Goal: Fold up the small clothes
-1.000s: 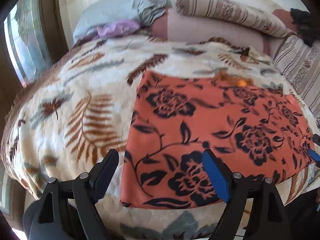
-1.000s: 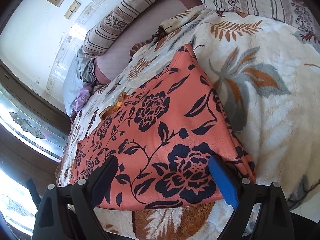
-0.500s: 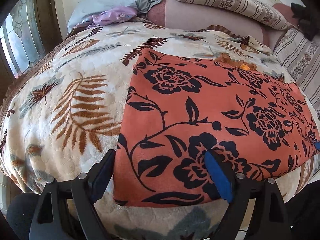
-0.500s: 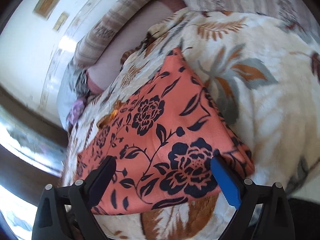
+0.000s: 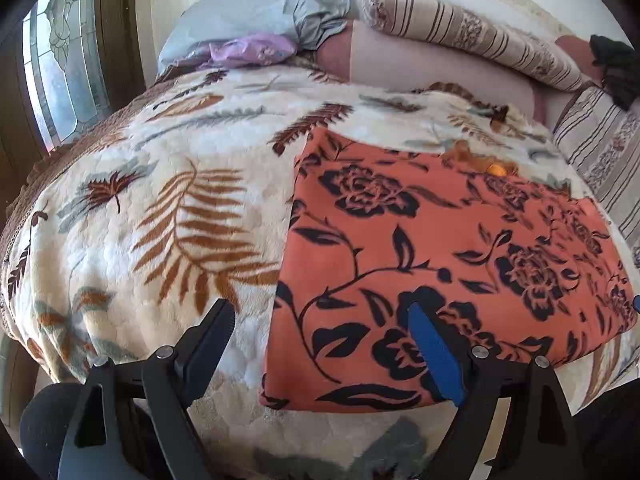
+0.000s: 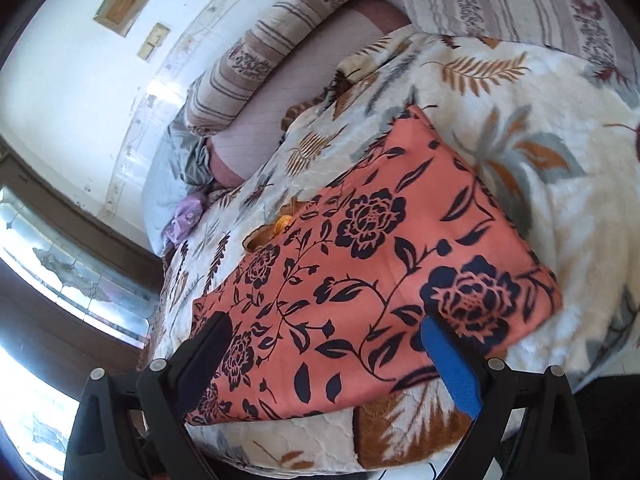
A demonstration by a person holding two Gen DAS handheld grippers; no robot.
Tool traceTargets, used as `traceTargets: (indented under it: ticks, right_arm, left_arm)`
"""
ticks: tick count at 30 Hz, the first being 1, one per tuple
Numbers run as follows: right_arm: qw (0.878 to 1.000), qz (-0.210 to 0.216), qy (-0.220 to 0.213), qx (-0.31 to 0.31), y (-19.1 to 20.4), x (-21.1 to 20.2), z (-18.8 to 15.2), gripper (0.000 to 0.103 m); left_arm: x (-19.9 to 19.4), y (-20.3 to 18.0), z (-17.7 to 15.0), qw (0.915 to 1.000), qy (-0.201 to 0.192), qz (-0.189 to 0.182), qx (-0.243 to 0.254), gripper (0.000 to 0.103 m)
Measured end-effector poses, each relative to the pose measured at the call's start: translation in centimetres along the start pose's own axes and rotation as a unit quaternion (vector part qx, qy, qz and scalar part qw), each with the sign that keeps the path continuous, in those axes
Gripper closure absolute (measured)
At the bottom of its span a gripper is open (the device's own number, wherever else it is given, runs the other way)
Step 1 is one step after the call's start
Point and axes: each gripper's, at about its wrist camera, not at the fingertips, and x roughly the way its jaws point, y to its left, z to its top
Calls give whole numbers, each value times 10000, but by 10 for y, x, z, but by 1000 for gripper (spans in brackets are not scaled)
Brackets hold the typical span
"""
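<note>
An orange garment with black flowers [image 5: 440, 248] lies flat on a leaf-patterned blanket on a bed; it also shows in the right wrist view [image 6: 360, 272]. A small orange bit [image 5: 496, 169] sits at its far edge. My left gripper [image 5: 320, 320] is open and empty, hovering above the garment's near left corner. My right gripper [image 6: 324, 332] is open and empty above the garment's near edge, toward its right end.
The blanket [image 5: 160, 208] covers the bed. Striped bolsters [image 5: 460, 32] and a grey pillow [image 5: 260, 12] with a purple cloth [image 5: 248, 50] lie at the head. A glass-panelled window [image 5: 52, 60] stands to the left. A dark item [image 5: 616, 68] sits at the far right.
The left gripper drew back and shifted slightly left, so the garment looks farther. The right gripper moved a little left along the near edge. Both stayed open.
</note>
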Motion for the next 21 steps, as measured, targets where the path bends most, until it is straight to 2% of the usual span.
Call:
traceTargets:
  ticks: [1,2,3,4,5,8,10,13,18,20,21]
  right_arm:
    - [9998,-134,148,31,-9,11,-2,6]
    - [9978,-396,416,319,-25,22,-6,6]
    - [9965,-268,424,667,-39,24,-11,8]
    - [9971,-37,130,754,-41,11,-13,8]
    - [9963,22,73,854,-42,2,-15,8]
    - [9915,295,-46,1264,-50,-21,-27,8]
    - [9889,324,1,1452,-58,-25,-33,8]
    - [9800,517,213,1912,-75,-18,-37,8]
    - [9722,792,-72,2203,-88,-20,-22,8]
    - [9718,652,-116,2264,-94,-16,-13,8]
    - [9694,566,-121,2386,-99,-13,-10,8]
  left_arm:
    - [11,-1,-2,9994,323,68,88,13]
    - [13,1,-2,9994,347,23,11,12]
    - [9,2,0,9996,276,33,-78,12]
    - [6,3,1,9997,240,40,-82,12]
    - [1,4,1,9999,142,52,-84,12]
    - [-13,0,4,9999,-100,93,-23,12]
    - [-19,-9,9,9997,-222,42,74,12]
    - [-27,-32,19,9990,-348,-131,267,12]
    - [-25,-83,40,9966,-344,-470,582,12]
    - [-23,-107,44,9948,-323,-673,687,12]
    - [-21,-118,45,9967,-338,-483,563,12]
